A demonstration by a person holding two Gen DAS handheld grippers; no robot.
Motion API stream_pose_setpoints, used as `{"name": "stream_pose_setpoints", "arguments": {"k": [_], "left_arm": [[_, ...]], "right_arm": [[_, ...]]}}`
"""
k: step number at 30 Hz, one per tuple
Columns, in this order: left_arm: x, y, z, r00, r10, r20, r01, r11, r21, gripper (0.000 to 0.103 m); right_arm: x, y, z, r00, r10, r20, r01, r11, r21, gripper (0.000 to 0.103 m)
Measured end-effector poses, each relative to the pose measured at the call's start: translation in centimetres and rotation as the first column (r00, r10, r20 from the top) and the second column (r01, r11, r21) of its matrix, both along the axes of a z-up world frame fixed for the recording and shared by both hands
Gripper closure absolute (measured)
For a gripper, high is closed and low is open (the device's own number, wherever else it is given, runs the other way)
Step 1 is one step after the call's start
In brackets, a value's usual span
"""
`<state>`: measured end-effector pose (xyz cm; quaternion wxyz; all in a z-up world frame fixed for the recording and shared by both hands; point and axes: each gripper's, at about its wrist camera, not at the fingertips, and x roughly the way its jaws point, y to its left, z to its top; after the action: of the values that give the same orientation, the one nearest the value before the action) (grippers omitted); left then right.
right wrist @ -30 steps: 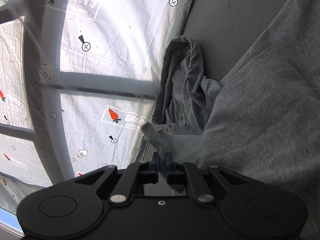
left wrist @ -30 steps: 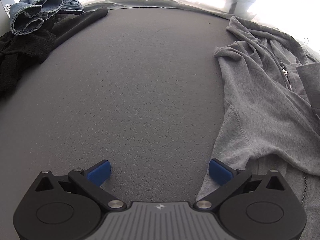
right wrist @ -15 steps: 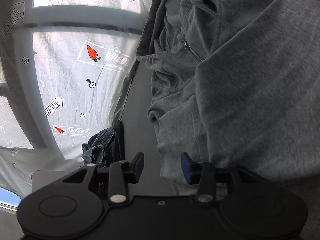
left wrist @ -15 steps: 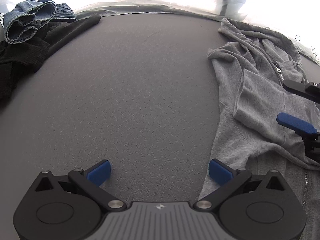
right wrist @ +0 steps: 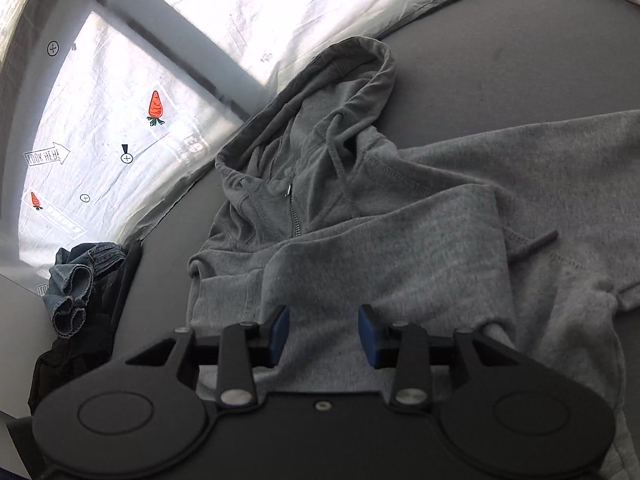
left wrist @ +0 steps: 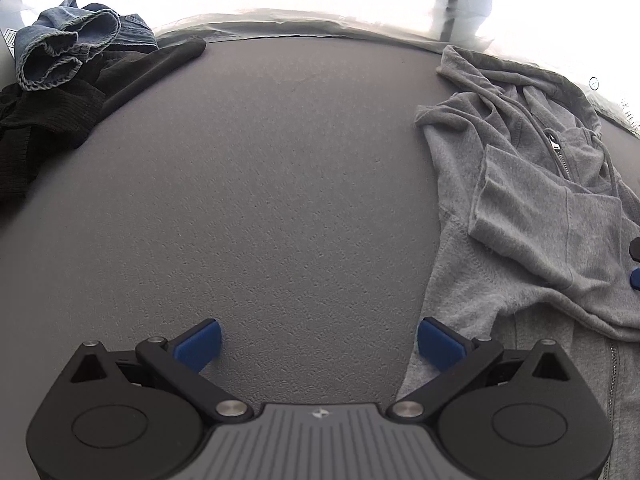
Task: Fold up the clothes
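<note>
The grey tabletop [left wrist: 280,200] carries my work. The grey hoodie [right wrist: 400,248] lies on its right side, one sleeve [right wrist: 380,240] folded across (body unfolded). Left gripper [left wrist: 318,344] fingers wide apart, empty; right gripper [right wrist: 323,334] fingers apart above the sleeve.

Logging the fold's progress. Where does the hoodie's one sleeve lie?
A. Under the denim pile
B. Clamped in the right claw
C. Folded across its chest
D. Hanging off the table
C: the sleeve lies across the hoodie below its zipper; the right claw is open.
</note>
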<state>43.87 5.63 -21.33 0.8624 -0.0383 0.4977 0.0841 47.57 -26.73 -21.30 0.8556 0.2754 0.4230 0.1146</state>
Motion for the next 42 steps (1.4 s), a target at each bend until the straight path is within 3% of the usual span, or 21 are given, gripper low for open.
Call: {"name": "stream_pose_setpoints", "arguments": {"k": [1, 3, 8, 16, 20, 24, 28, 33, 38, 42], "left_arm": [[0.0, 0.0, 0.1, 1.0, 0.0, -0.007, 0.0, 1.0, -0.002, 0.0], [-0.1, 0.1, 0.4, 1.0, 0.008, -0.02, -0.008, 1.0, 0.003, 0.0], [-2.3, -1.2, 3.2, 0.995, 0.021, 0.102, -0.023, 0.999, 0.021, 0.0], [-5.3, -8.1, 4.9, 0.978, -0.128, 0.167, 0.117, 0.99, 0.079, 0.0], [-6.1, -12.5, 3.4, 0.973, -0.189, 0.136, 0.178, 0.98, 0.088, 0.0], [-6.6, -15.1, 1.4, 0.979, -0.192, 0.073, 0.19, 0.981, 0.036, 0.0], [-6.9, -16.3, -0.6, 0.988, -0.151, 0.018, 0.15, 0.988, 0.048, 0.0], [-7.7, -16.1, -0.8, 0.994, -0.09, 0.055, 0.089, 0.996, 0.018, 0.0], [-8.2, -16.3, -0.9, 0.994, -0.071, 0.085, 0.069, 0.997, 0.026, 0.0], [-8.1, -16.6, -0.7, 0.998, -0.02, 0.065, 0.018, 0.999, 0.027, 0.0]], "right_arm": [[-0.7, 0.1, 0.7, 0.999, 0.031, 0.028, -0.03, 0.999, -0.04, 0.043], [-2.2, 0.1, 1.8, 0.993, 0.08, 0.084, -0.068, 0.989, -0.133, 0.017], [-5.4, -1.9, 2.7, 0.989, 0.083, 0.12, -0.052, 0.969, -0.242, 0.001], [-10.0, -8.7, 3.0, 0.99, -0.048, 0.136, 0.086, 0.953, -0.292, 0.0], [-11.5, -12.7, 2.7, 0.988, -0.092, 0.124, 0.132, 0.919, -0.37, 0.0], [-12.6, -17.1, 1.9, 0.987, -0.125, 0.102, 0.157, 0.889, -0.43, 0.0], [-13.5, -23.1, 0.8, 0.974, -0.209, 0.091, 0.227, 0.85, -0.475, 0.0], [-13.7, -30.3, -0.3, 0.937, -0.334, 0.105, 0.335, 0.771, -0.542, 0.0], [-14.1, -38.6, -1.5, 0.841, -0.524, 0.135, 0.504, 0.669, -0.546, 0.0], [-13.8, -42.3, -2.8, 0.79, -0.597, 0.14, 0.545, 0.58, -0.605, 0.0]]}}
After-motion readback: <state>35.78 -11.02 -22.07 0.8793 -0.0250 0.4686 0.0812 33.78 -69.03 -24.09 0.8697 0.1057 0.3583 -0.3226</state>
